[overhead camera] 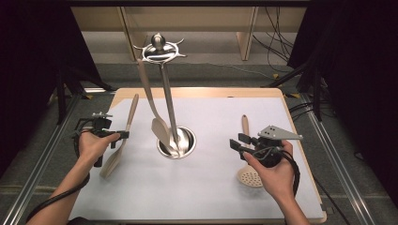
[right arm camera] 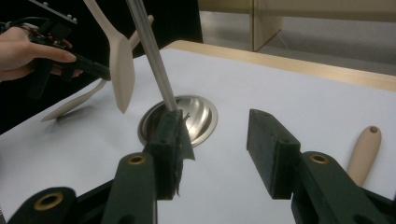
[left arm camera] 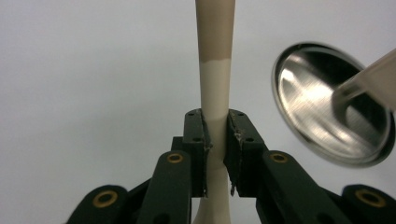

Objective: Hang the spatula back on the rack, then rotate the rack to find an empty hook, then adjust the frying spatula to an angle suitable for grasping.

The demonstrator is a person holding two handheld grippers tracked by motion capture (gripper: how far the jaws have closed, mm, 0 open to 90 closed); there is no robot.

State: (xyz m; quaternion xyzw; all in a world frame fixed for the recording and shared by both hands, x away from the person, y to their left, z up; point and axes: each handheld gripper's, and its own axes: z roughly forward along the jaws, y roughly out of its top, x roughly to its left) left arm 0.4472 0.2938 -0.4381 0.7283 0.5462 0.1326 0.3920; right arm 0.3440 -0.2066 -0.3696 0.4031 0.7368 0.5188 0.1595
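I have the cream spatula (overhead camera: 123, 136) clamped in my left gripper (overhead camera: 123, 135): in the left gripper view its narrow handle (left arm camera: 215, 116) runs straight up between the two black jaws, and both pads press against it just below where the pale part meets the tan upper end. From above, the spatula slants, its tan end pointing away from my hand and its flat blade (overhead camera: 111, 164) hanging below and nearer to me than the jaws, close over the white table sheet (overhead camera: 211, 197). My left hand (overhead camera: 94, 143) wraps the gripper body.

To the right of that gripper stands the steel utensil stand (overhead camera: 165, 93), its round mirrored base (left arm camera: 327, 107) near the jaws in the left gripper view. A second pale spatula (overhead camera: 152, 105) hangs from the stand's hooked crown, its blade just above the base.

Well apart on the far side of the stand, my right gripper (right arm camera: 219, 154) sits with its jaws wide and nothing between them, aimed toward the base. Just beside it, on the sheet, lies a slotted skimmer (overhead camera: 248, 174), its tan handle end (right arm camera: 365, 151) next to the right jaw.
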